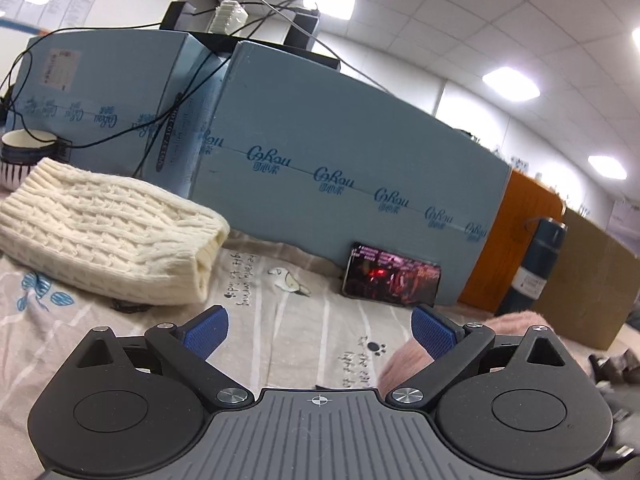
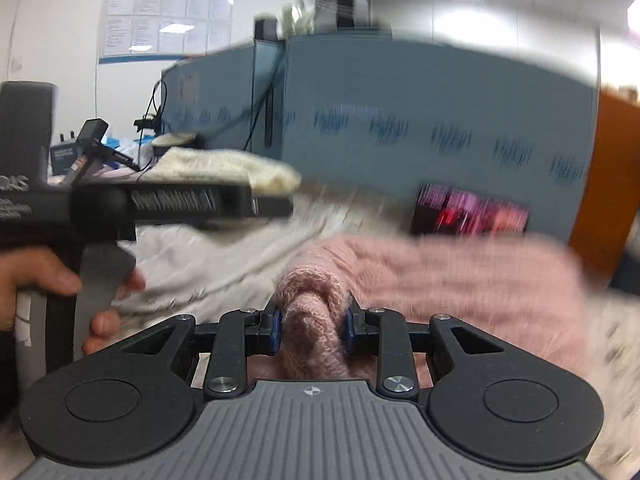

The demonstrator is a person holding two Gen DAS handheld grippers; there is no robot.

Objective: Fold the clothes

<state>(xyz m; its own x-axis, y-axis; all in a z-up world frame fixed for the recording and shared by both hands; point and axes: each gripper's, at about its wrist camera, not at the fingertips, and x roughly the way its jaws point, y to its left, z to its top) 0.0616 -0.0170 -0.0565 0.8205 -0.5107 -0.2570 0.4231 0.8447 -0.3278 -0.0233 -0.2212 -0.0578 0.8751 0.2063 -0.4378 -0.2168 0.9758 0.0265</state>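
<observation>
Right hand-held gripper [image 2: 311, 326] clamped on a bunched fold of one fuzzy pink knit sweater [image 2: 460, 280], stretching rightward across the printed-sheet surface [image 1: 300, 320]; left hand-held gripper [image 1: 320, 330] apart, empty. One folded cream cable-knit sweater [image 1: 108, 232] lies far left.

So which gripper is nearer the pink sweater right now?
Right. The right gripper is shut on a bunched part of the pink sweater. The left gripper is open over the sheet, with the sweater beside its right finger.
</observation>
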